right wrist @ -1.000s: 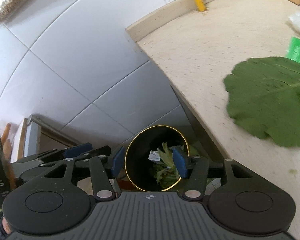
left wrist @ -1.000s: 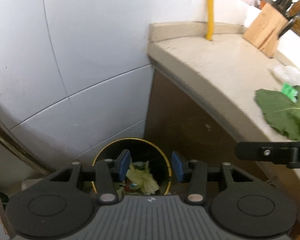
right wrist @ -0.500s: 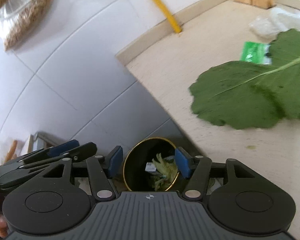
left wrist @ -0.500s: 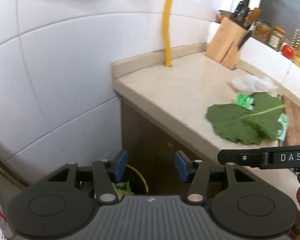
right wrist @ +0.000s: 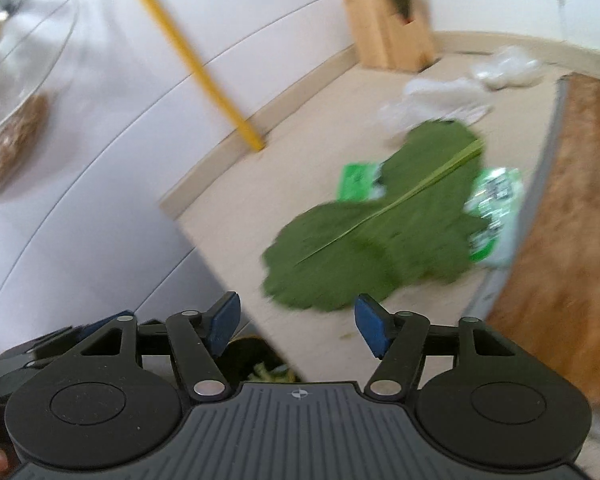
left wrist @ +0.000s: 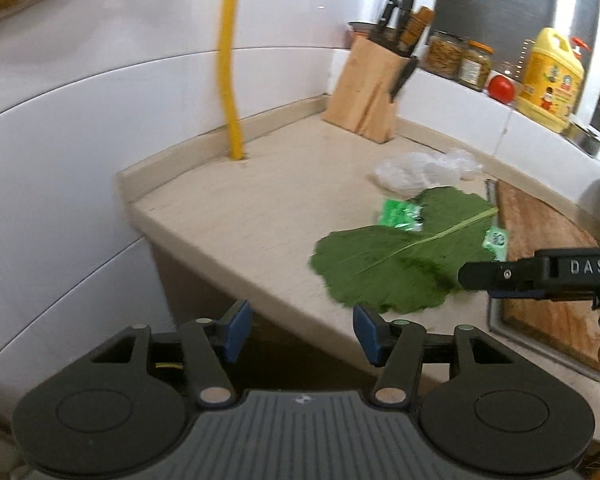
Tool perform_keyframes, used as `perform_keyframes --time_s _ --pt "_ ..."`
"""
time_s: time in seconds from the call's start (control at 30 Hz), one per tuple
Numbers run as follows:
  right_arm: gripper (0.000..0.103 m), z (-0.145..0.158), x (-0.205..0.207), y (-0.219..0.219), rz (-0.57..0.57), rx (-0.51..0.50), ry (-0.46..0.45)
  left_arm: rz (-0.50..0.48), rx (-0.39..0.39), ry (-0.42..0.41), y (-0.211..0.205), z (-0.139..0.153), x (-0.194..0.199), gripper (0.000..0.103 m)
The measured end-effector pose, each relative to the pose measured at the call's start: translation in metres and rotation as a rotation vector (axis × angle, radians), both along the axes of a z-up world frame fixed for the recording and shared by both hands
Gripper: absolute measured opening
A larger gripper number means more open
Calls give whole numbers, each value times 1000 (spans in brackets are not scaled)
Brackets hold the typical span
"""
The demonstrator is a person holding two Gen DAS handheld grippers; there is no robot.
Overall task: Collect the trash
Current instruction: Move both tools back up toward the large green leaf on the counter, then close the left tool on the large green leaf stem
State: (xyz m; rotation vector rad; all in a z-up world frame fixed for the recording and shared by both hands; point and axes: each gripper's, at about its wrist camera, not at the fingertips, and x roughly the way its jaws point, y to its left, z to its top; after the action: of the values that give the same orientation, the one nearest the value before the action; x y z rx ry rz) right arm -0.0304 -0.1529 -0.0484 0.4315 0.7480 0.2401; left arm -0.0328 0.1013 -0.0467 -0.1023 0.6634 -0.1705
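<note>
A: Both claws are empty and still spreading — the left gripper (left wrist: pixel 300 330) and right gripper (right wrist: pixel 296 330) face the big green leaf (left wrist: pixel 404 258) lying flat on the counter (left wrist: pixel 236 216).

B: Best to pinch the leaf's near edge, leaving the green wrappers (right wrist: pixel 358 182) for afterwards.

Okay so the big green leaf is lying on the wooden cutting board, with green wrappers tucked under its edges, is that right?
Not quite. The big green leaf lies on the beige countertop, beside the wooden cutting board, as the left wrist view shows. The green wrappers do sit under its edges.
</note>
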Motion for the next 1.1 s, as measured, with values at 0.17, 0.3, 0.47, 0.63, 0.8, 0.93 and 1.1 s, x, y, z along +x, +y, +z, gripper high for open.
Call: perform_keyframes --time_s 0.17,0.3,0.47,0.63,0.8,0.93,1.1 --pt "72 1 13 -33 -63 -1 2 -50 1 -10 -24 3 20 57" --pt "76 0 29 -51 -89 0 7 -65 -2 4 -39 2 36 57" --pt "76 -5 55 -71 -115 2 29 -63 -12 25 -51 -2 51 57" --pt "77 -12 80 -79 -116 -2 53 -54 -7 43 -60 -4 62 57" --pt "82 -20 97 -72 -62 -8 71 -55 4 53 -68 -7 73 57" --pt "82 -17 107 -72 -37 -16 54 -112 50 18 -82 -3 81 57" --pt "82 -10 112 -78 -14 2 26 -256 153 -26 -111 -2 96 57"
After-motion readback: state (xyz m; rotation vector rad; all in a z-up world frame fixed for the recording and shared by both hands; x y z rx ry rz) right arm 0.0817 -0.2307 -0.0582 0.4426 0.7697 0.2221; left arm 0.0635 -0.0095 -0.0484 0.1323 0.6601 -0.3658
